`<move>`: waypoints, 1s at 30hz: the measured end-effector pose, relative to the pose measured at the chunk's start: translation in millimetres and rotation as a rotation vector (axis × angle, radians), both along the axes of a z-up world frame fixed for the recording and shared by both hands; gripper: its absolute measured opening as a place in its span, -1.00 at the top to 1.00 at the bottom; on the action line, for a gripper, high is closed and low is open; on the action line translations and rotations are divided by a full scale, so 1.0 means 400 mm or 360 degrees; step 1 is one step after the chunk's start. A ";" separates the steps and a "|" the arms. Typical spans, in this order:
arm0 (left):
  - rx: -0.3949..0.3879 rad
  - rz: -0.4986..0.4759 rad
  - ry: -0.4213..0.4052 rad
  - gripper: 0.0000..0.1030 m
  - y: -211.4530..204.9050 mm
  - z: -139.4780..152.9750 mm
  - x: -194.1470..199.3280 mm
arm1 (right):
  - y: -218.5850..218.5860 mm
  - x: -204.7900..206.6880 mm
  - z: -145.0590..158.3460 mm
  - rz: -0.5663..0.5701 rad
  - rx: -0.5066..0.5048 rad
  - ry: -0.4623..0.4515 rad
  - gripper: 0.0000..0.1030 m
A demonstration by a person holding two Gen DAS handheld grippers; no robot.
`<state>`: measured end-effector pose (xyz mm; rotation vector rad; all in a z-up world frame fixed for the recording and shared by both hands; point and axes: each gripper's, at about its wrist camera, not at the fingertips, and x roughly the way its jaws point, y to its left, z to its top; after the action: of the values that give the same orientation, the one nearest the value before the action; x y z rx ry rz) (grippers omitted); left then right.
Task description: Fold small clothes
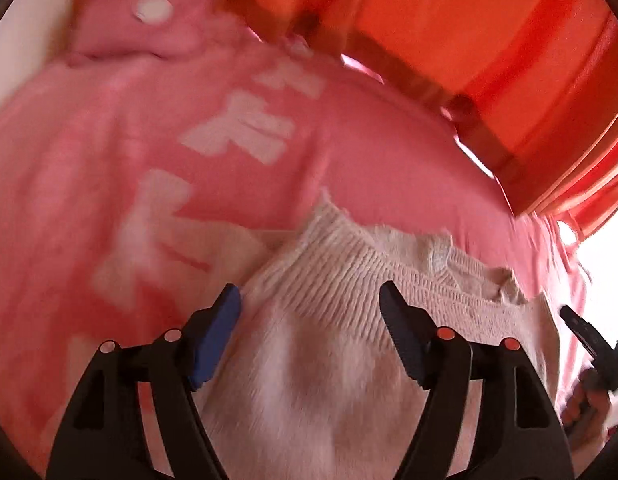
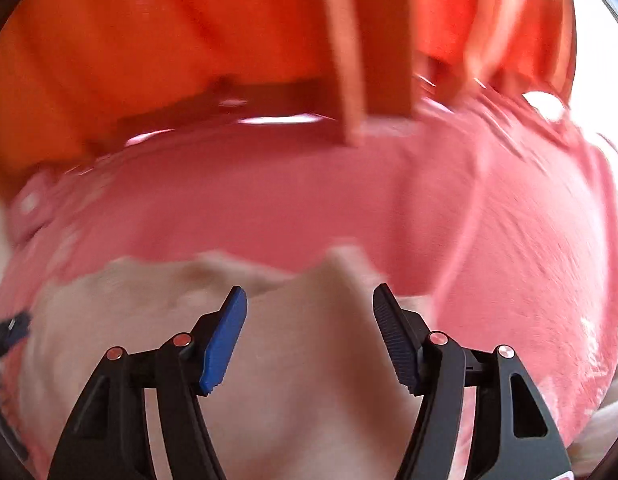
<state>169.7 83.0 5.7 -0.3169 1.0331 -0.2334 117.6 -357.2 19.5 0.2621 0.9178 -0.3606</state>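
Setting: a home, most likely a bedroom.
Surface: a bed under a pink blanket (image 1: 157,152) with large white blocky patterns, soft and rumpled.
Bedding: a pink pillow (image 1: 141,28) with a white spot lies at the far end.
Backdrop: orange curtains (image 1: 449,20) hang in long folds just behind the bed; bright daylight shows at their edge.
Laundry: a cream knitted sweater (image 1: 329,280) with a ribbed collar is spread on the blanket.
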 end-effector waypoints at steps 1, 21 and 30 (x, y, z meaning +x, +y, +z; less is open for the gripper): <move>0.0017 -0.0016 0.0021 -0.25 -0.007 -0.018 0.016 | -0.025 0.015 -0.029 -0.0022 0.0006 0.0066 -0.23; 0.0140 0.0110 -0.0120 0.03 0.035 0.066 -0.088 | 0.089 -0.120 0.090 0.0165 0.0093 -0.0196 0.66; -0.0255 0.0422 0.0126 -0.36 0.163 -0.021 -0.351 | 0.544 -0.156 -0.109 0.0873 0.0306 0.0202 0.66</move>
<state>29.3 148.3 -2.8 -0.6077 1.0405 -0.0642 55.3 -139.8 -24.3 0.1545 1.1089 0.2206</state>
